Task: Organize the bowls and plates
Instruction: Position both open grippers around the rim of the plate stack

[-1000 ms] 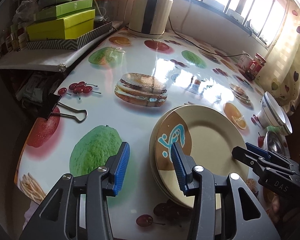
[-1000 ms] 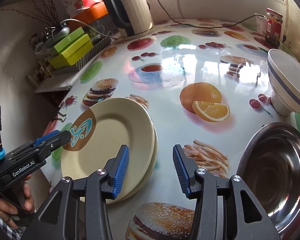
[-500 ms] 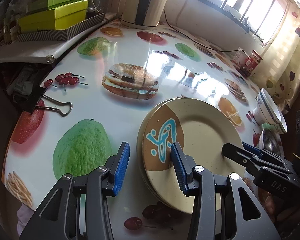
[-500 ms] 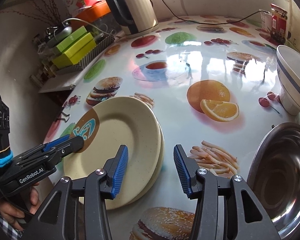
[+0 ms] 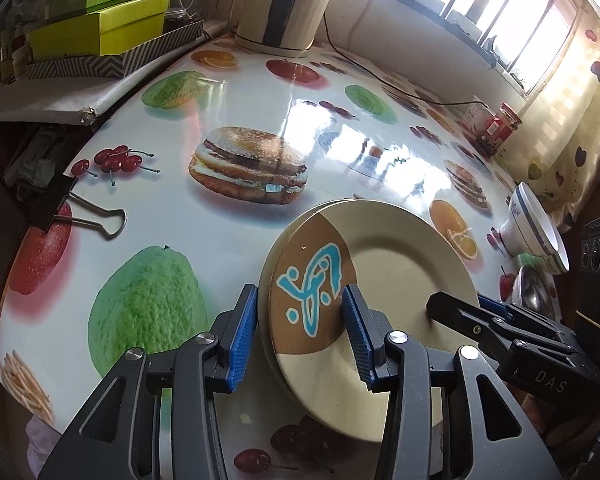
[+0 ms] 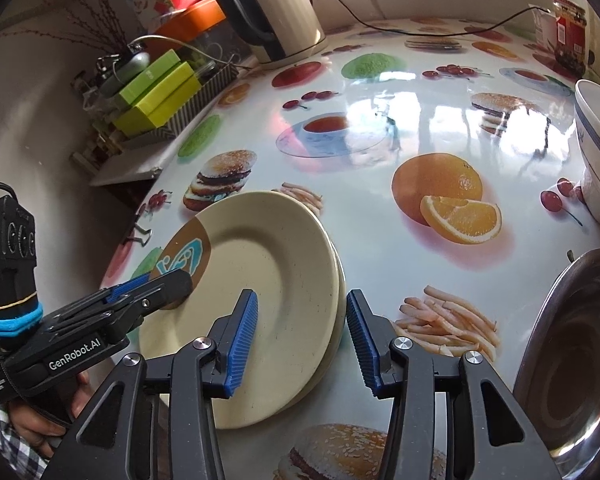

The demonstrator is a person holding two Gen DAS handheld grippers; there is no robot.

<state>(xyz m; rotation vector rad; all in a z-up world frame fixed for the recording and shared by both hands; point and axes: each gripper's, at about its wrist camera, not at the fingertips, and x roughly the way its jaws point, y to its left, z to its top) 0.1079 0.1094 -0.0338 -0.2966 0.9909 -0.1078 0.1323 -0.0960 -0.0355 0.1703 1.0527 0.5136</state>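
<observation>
both tongs straddle opposite rims of the plates [image 6: 268, 280] on the table [image 6: 380, 128]; left tongs [image 5: 300, 330] and right tongs [image 6: 302, 336] are released, pads clear, seemingly positioned for a two-sided lift.

The lower plates [image 6: 342, 300] in the stack show only as rim edges; how many is unclear. The steel bowl [image 6: 572, 360] is cut by the picture's edge, as is the white bowl [image 6: 596, 152]. The jar [image 5: 506, 122] label is unreadable.
</observation>
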